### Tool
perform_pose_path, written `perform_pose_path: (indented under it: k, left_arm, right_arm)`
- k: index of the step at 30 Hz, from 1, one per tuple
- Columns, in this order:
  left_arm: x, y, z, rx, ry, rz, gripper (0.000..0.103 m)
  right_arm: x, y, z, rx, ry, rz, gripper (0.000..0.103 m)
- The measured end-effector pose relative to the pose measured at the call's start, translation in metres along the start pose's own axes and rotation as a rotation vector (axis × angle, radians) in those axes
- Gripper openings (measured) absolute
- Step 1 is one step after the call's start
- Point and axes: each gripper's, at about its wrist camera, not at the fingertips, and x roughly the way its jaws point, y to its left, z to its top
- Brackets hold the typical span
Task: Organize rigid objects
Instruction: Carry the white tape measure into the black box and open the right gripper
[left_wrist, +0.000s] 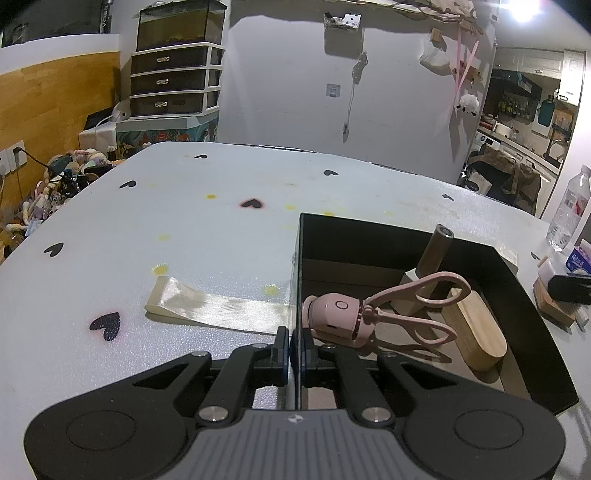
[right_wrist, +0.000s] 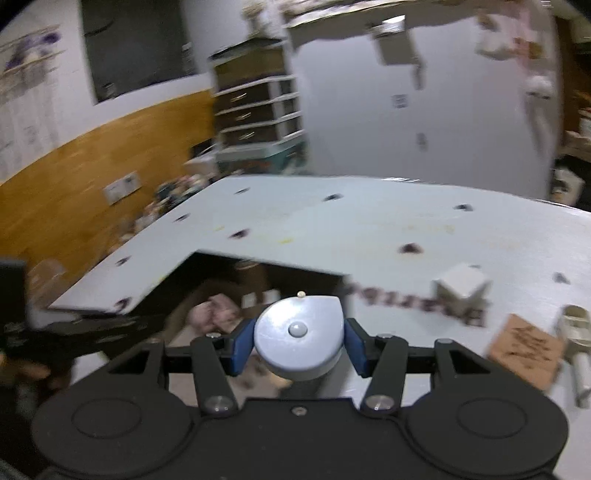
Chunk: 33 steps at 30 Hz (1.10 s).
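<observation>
Above the black box (right_wrist: 229, 266), right tool (right_wrist: 299, 345) clamps a grey disc (right_wrist: 299, 339)

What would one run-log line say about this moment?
left hand-held gripper: shut on black box wall | right hand-held gripper: shut on grey round object | in box: pink fan, wooden block

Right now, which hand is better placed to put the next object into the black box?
Right. Its hand-held gripper already clamps a grey-blue teardrop-shaped object just short of the black box. The left hand-held gripper is shut on the box's wall, carrying nothing.
</observation>
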Motion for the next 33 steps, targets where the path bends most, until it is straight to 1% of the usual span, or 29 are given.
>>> perform_pose_path:
  k: [6, 10, 15, 18, 21, 27, 33]
  left_arm:
    - [0.001, 0.000, -0.001, -0.003, 0.001, -0.003, 0.006]
    - [0.001, 0.001, -0.001, 0.000, 0.003, -0.009, 0.006]
    - [0.002, 0.003, -0.002, -0.008, 0.001, -0.015, 0.007]
    - [0.001, 0.004, -0.002, -0.010, 0.000, -0.016, 0.007]
    - [0.001, 0.004, -0.002, -0.011, 0.000, -0.018, 0.007]
    - [0.001, 0.004, -0.002, -0.012, 0.001, -0.019, 0.007]
    - [0.001, 0.004, -0.002, -0.010, 0.002, -0.019, 0.007]
  right_arm:
    - [0.024, 0.033, -0.003, -0.110, 0.152, 0.086, 0.054]
    - [0.033, 0.048, -0.003, -0.195, 0.240, 0.080, 0.054]
    - [0.036, 0.054, 0.000, -0.280, 0.329, 0.076, 0.054]
    - [0.036, 0.057, 0.001, -0.319, 0.351, 0.063, 0.054]
    - [0.038, 0.056, 0.003, -0.325, 0.377, 0.053, 0.054]
    - [0.037, 0.055, 0.005, -0.312, 0.394, 0.053, 0.054]
    - [0.032, 0.054, 0.009, -0.284, 0.390, 0.065, 0.062]
